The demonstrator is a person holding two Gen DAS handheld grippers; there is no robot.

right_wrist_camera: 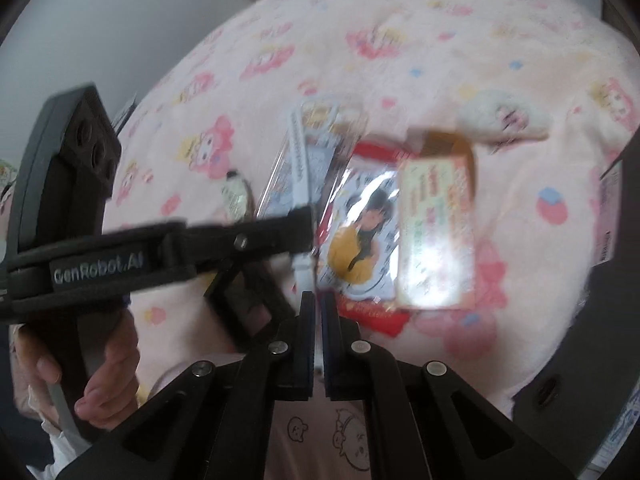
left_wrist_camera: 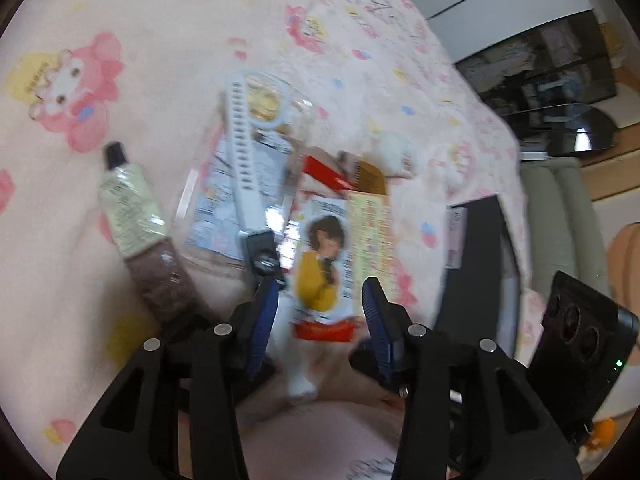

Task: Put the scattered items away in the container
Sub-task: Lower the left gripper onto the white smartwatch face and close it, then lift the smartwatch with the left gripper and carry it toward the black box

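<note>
A pile of packets lies on the pink cartoon blanket (left_wrist_camera: pixel 120 40): a clear pack with a white comb-like strip (left_wrist_camera: pixel 244 148), a packet picturing a girl in yellow (left_wrist_camera: pixel 322 268), a yellow printed box (left_wrist_camera: pixel 370 236) and a red packet (left_wrist_camera: pixel 326 174). My left gripper (left_wrist_camera: pixel 320 296) is open, its blue pads either side of the girl packet's near end. My right gripper (right_wrist_camera: pixel 318 304) is shut, and something white shows between its pads, just before the girl packet (right_wrist_camera: pixel 360 240). The left gripper's arm (right_wrist_camera: pixel 240 240) crosses the right wrist view.
A pale green tube with a black cap (left_wrist_camera: pixel 128 200) lies left of the pile. A white plush (left_wrist_camera: pixel 394 152) sits behind it, also in the right wrist view (right_wrist_camera: pixel 504 120). A black container edge (left_wrist_camera: pixel 480 264) lies to the right. Shelves (left_wrist_camera: pixel 540 72) stand beyond the bed.
</note>
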